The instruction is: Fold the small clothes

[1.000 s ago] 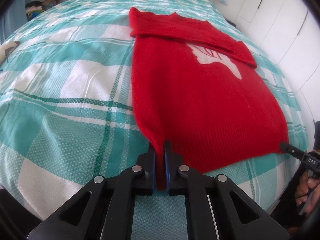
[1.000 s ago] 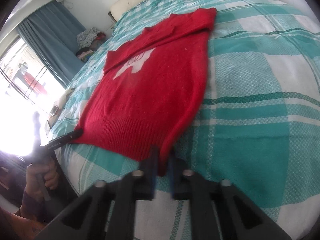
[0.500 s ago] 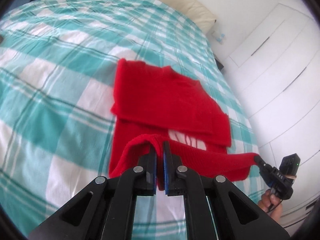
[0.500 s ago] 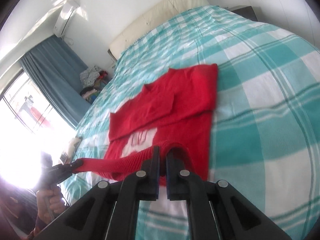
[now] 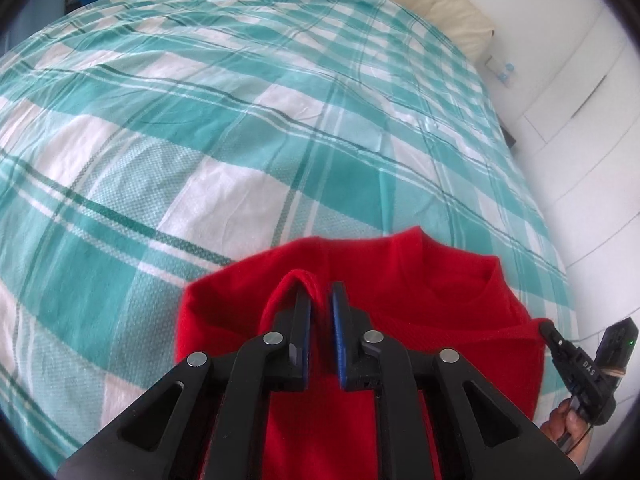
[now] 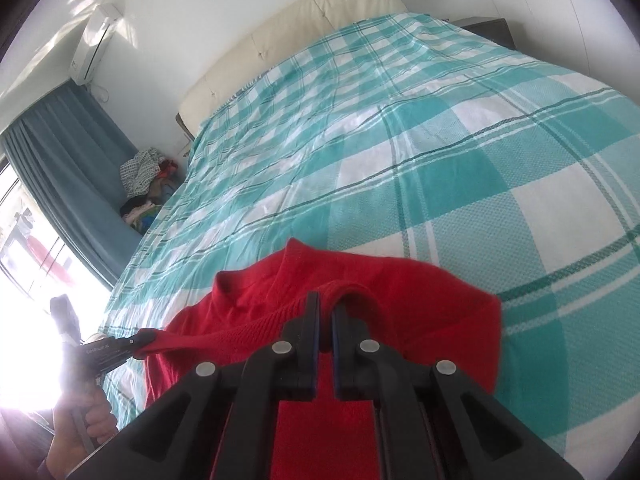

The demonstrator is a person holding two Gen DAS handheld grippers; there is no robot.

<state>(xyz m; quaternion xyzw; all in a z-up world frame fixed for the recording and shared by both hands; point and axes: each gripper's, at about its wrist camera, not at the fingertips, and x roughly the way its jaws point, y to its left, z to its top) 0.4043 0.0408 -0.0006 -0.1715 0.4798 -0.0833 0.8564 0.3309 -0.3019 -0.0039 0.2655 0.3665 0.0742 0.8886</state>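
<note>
Sweater (image 5: pixel 460 320) folded, collar toward the headboard (image 6: pixel 304 36).

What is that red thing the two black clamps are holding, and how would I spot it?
Look at the big bed with the teal and white checked cover. At its near end lies a red knitted sweater, its ribbed hem carried up to the collar by the left gripper, now opening, and the shut right gripper. It is the only red thing on the cover.
</note>
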